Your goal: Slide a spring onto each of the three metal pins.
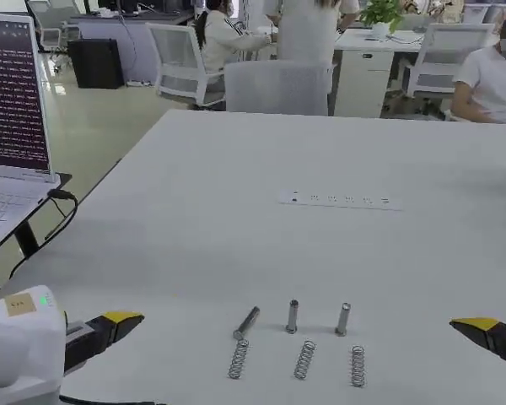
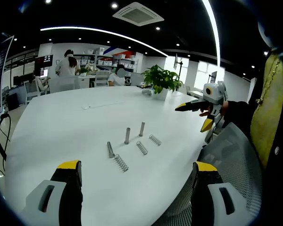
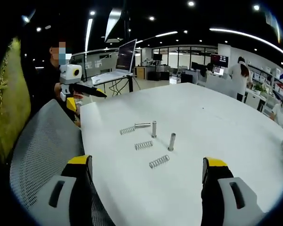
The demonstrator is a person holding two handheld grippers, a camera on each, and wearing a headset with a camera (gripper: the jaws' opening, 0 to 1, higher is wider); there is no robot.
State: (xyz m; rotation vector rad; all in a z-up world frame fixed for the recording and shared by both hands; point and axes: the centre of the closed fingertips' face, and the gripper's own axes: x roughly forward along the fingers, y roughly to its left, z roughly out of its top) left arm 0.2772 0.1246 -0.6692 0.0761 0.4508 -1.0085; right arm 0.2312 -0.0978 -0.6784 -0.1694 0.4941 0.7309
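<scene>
– Both of your grippers are empty. Your left gripper (image 2: 137, 165) has its jaws spread wide with nothing between them, and your right gripper (image 3: 147, 161) is just as wide and just as bare.

– Agreed. You hold them low at the near edge of the table (image 1: 236, 169), one out to each side of the parts and well apart from them.

– Move out from there and you meet the row of springs first. One spring (image 1: 238, 358) lies loose just in front of the left-hand pin (image 1: 246, 322), a second spring (image 1: 304, 359) in front of the middle pin (image 1: 293, 315), and a third spring (image 1: 357, 366) in front of the right-hand pin (image 1: 343, 319).

– So none of the three is on a pin. By my reckoning you have the whole task ahead of you: three springs to pick up and three pins to thread.

– Mind the pins too. The middle pin and the right-hand pin stand upright, but the left-hand pin lies on its side, one end close to its spring. I judge you will have to stand it up, or hold it with one gripper while the other feeds the spring on.

– Beyond the pins the power strip (image 1: 341, 200) lies well back, so I doubt it gets in your way.
</scene>
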